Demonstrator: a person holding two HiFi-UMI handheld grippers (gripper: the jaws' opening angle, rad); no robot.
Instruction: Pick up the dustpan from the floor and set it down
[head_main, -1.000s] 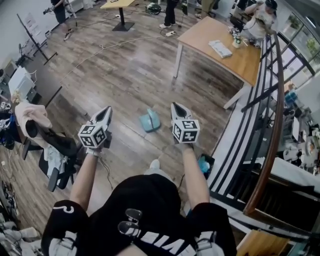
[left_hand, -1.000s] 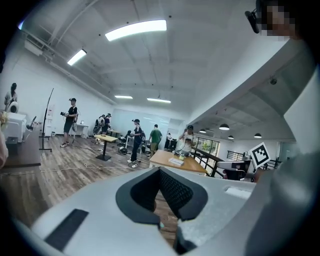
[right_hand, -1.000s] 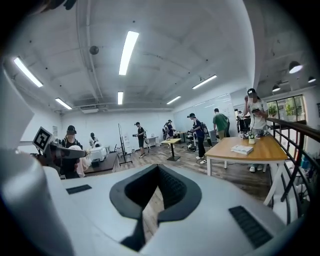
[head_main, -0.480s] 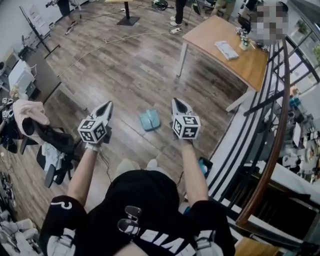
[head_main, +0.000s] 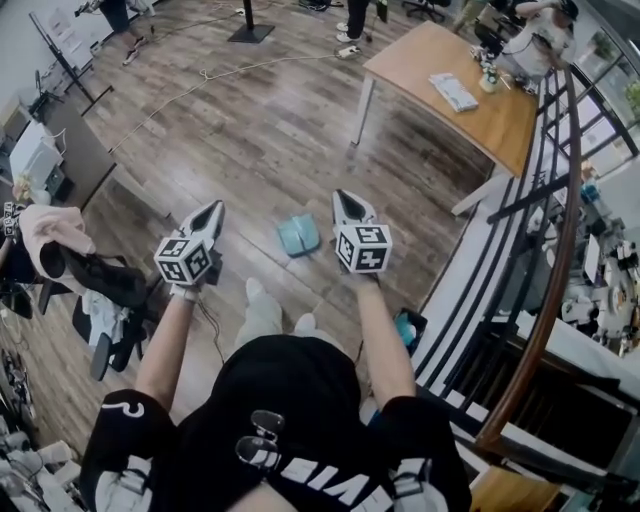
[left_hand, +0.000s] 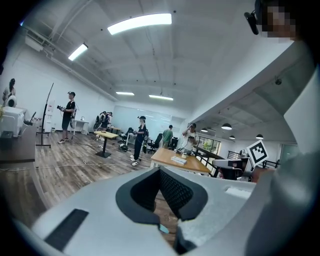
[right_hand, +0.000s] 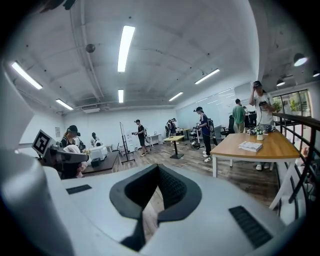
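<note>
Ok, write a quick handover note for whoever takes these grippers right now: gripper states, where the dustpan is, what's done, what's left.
Left gripper: jaws together, empty.
Right gripper: jaws together, empty.
Light blue dustpan: lying on the wood floor, between the two grippers in the head view, held by neither.
Done: nothing yet; the dustpan is not picked up.
Left: open a gripper, reach down to the dustpan, grip it, lift it, set it down.
</note>
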